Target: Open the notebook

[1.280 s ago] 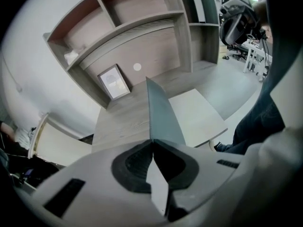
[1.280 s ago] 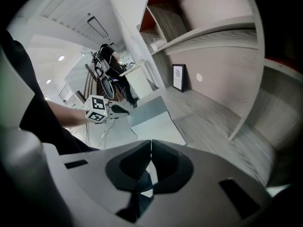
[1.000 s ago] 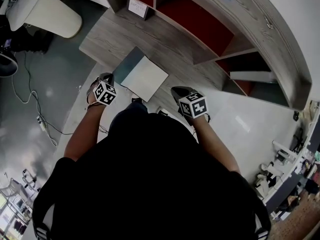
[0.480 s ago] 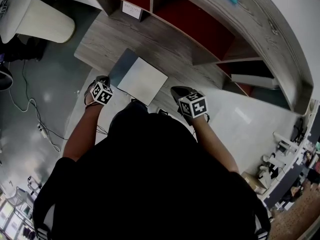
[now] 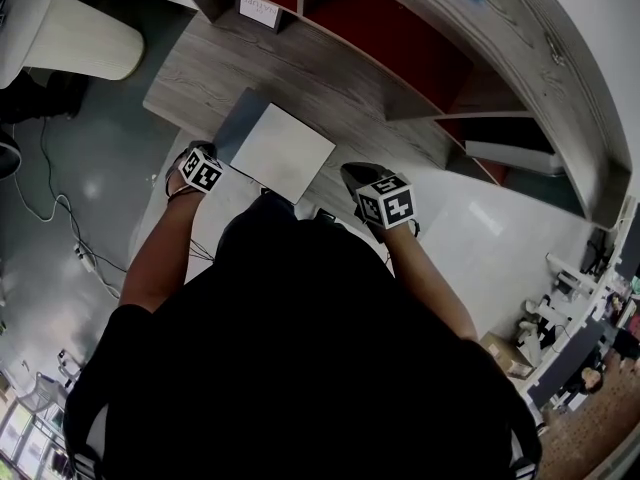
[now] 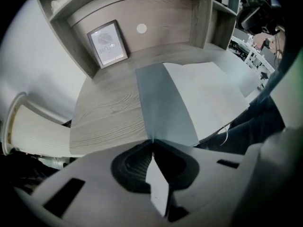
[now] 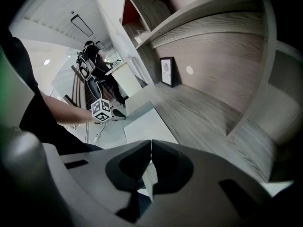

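Already the task is judged well advanced: at the left of the notebook, which lies at the near edge of the wooden desk, the grey cover is turned away from the block of pages, and a blank white page is laid bare beside it. What is left, as far as can be judged, is for the cover to be laid flat on the desk and let go. The left gripper is seen with its 2 jaws pressed together, and the near corner of the cover appears to be pinched at their tips. Further right, past the notebook's right edge, the right gripper is held above the desk front with its jaws closed on nothing, and the notebook is not touched by it.
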Demonstrator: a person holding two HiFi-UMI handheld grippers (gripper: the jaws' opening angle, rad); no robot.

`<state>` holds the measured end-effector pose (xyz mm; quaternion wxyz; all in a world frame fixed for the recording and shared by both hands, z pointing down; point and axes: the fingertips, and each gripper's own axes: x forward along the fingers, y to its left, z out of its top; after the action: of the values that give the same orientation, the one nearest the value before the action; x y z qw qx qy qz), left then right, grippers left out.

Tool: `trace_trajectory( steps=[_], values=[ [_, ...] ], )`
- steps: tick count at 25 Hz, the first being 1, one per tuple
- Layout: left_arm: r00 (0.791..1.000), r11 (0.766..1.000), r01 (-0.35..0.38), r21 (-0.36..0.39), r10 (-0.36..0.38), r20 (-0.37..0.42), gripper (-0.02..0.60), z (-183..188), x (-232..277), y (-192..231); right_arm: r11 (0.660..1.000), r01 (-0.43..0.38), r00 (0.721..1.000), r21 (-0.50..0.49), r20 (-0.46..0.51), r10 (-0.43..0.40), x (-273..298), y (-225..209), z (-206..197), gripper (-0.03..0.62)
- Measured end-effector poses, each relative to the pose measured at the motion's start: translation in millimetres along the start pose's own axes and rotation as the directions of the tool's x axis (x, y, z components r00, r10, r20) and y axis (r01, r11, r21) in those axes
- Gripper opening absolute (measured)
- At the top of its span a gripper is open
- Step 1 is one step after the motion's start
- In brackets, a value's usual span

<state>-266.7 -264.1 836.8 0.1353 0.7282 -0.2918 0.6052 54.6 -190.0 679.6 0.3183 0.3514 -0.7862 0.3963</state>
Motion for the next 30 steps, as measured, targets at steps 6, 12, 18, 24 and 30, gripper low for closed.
trace_trajectory(
  steps=[6, 12, 18, 24, 30],
  values=[
    [1.000, 1.000, -0.014, -0.006, 0.013, -0.017, 0.025, -5, 4, 3, 1.000, 0.013, 1.000, 0.007, 0.004, -0.013, -6, -2, -6, 0.003],
    [1.000, 0.996, 0.013, -0.088, -0.013, -0.007, 0.058, -7, -4, 0, 1.000, 0.019, 1.000, -0.014, 0.011, -0.018, -16, -1, -12, 0.003],
    [1.000, 0.993, -0.013, -0.119, 0.017, 0.026, 0.074, -1, -23, -3, 1.000, 0.000, 0.999, -0.011, 0.046, 0.000, -32, 4, -14, 0.003],
    [0.993, 0.976, 0.019, -0.215, 0.007, 0.120, 0.075, 22, -56, -20, 0.999, -0.015, 0.998, -0.053, 0.064, 0.018, -50, 10, -17, 0.003],
    [0.971, 0.970, 0.033, -0.240, 0.026, 0.236, 0.075, 53, -96, -36, 0.996, -0.020, 0.996, -0.089, 0.089, 0.028, -69, 13, -19, 0.003]
  ],
)
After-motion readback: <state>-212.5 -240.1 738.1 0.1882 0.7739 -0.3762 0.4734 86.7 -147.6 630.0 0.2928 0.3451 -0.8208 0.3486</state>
